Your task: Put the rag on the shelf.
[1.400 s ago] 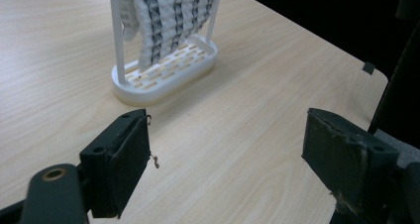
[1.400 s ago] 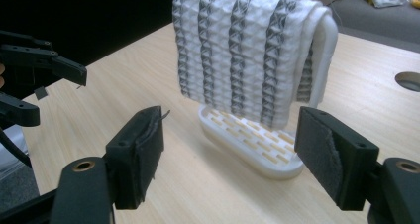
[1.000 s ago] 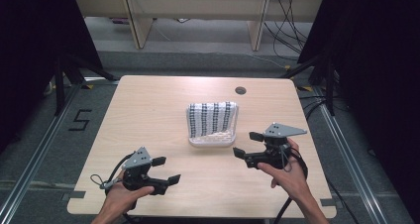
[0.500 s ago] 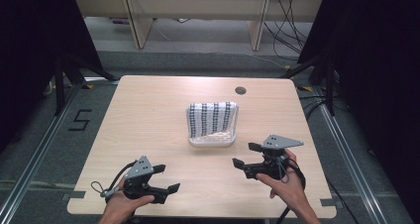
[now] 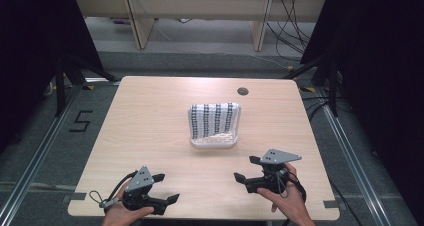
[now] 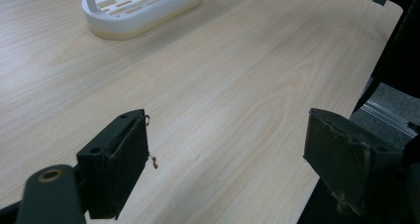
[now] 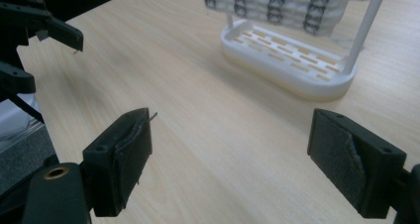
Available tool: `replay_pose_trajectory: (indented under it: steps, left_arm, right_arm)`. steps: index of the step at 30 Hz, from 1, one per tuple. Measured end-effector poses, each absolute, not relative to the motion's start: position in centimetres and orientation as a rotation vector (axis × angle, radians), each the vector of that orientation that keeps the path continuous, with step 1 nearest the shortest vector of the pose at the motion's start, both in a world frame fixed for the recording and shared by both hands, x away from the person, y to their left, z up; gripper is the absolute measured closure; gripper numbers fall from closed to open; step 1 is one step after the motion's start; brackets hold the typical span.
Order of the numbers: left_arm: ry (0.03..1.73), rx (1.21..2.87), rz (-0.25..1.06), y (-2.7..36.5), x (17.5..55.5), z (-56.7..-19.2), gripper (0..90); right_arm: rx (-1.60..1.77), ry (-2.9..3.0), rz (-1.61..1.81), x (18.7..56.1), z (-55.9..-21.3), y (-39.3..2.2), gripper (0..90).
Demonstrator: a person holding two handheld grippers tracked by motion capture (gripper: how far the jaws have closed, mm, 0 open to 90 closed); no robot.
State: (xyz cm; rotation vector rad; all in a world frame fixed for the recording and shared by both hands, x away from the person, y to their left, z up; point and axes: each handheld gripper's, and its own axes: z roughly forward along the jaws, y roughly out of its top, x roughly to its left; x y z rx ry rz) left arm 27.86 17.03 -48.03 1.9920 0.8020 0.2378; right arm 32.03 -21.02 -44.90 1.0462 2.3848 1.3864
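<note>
**Both grippers wide apart at near edge, rack w/ cloth mid-table**

High view: light wood table (image 5: 150,131) w/ a small dark round hole (image 5: 243,91) near the far edge, right of centre. A white slotted rack (image 5: 212,138) sits approx. mid-table; a white cloth w/ dark patterned stripes (image 5: 214,118) hangs draped over it. Nothing else lies on the tabletop.

Left gripper (image 5: 165,188) is at the near-left edge, held by the left hand (image 5: 122,213). Jaws spread wide, nothing btwn them. Grey three-cornered plate on top, cable looping off to the left. It points toward the right side of the table, well apart from the rack.

Right gripper (image 5: 247,169) is at the near-right, held by the right hand (image 5: 285,198). Jaws also spread wide, empty, pointing left toward the other gripper. It's nearer the rack than the left one is, but not touching it.

Left gripper view: both black jaws stand far apart over bare wood; pads look worn. The rack's white base (image 6: 143,11) shows at the top left, and the table's corner at the top right.

Right gripper view: jaws far apart over bare wood, nothing held. Rack base (image 7: 289,60) is ahead on the right w/ a thin white upright post, and the striped cloth (image 7: 277,3) hangs above it. The left gripper (image 7: 29,53) shows at the far left by the table edge, jaws apart.

Floor beyond the table is grey, w/ a "5" marking (image 5: 80,121) to the left.
</note>
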Motion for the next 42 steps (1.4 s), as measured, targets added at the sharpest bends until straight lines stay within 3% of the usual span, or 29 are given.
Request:
replay_pose_trajectory:
  steps: [23, 42]
  left_arm:
    - [0.799, 1.989, 0.294, 16.6, 25.2, -49.1, 15.5]
    - [0.822, 2.01, 0.311, 17.1, 25.8, -49.6, 15.5]
  right_arm:
    - [0.994, 2.458, 1.282, 28.9, -47.7, -22.3, 17.7]
    - [1.008, 2.459, 1.277, 28.5, -48.3, -22.8, 17.7]
